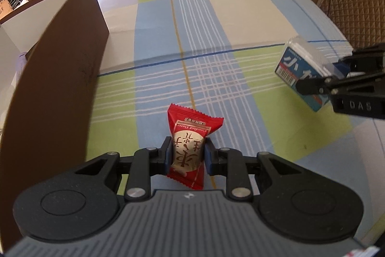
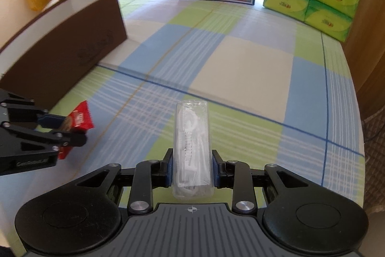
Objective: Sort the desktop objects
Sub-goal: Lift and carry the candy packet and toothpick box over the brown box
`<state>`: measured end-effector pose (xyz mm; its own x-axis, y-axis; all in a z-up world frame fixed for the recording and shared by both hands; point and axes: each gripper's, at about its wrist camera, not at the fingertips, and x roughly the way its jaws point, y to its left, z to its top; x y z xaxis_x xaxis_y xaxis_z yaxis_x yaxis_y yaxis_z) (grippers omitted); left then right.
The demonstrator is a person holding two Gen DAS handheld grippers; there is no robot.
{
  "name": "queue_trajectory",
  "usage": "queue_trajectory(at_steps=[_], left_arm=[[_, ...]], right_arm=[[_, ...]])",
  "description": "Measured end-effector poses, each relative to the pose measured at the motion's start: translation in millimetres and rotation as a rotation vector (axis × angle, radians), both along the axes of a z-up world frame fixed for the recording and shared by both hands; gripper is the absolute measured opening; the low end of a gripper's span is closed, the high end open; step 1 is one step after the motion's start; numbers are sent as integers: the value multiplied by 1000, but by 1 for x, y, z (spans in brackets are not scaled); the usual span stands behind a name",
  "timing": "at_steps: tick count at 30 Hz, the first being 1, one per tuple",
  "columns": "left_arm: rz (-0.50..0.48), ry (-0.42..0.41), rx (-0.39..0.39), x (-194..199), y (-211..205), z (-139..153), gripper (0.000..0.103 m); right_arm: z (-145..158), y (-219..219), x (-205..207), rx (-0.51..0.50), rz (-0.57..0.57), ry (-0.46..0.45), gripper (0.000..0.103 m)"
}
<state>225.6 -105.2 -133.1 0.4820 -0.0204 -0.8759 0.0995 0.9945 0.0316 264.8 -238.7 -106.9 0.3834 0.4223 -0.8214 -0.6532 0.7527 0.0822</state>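
Left wrist view shows the left gripper nearly closed, its blue pads pinching a red candy packet across its plump middle, above the plaid cloth covering the desk. The packet is a glossy foil pillow with crimped, saw-toothed ends; it is probably very light and slick, so the filled middle looks the sound place to hold, since the flat end seals would likely fold or slip out.

In the right wrist view, the right gripper is drawn in narrow on a clear plastic box with a blue printed label, clamped across its narrow sides, also above the cloth. Its shell seems stiff, smooth and thin, likely light but prone to sliding or cracking under hard pressure; the flat side walls are the natural hold.

The open brown box, a rigid board with a matte skin and pale lining, stands at the left, close beside the packet, and seems the likely destination for both.
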Motion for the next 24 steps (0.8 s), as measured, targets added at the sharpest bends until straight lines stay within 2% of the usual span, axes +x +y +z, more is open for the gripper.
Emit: queue_trajectory(at_steps=[12,17,24], left_arm=[[42,-113,-93,-51,20,51,22],[83,-168,-120,-71,42,78,22],[163,-226,-112,-89,89,112,22]], right_arm=[[37,16,-49,105,76,36,27],[57,45,-62,164,143,37,27],[82,103,-68,250,238,37,27]])
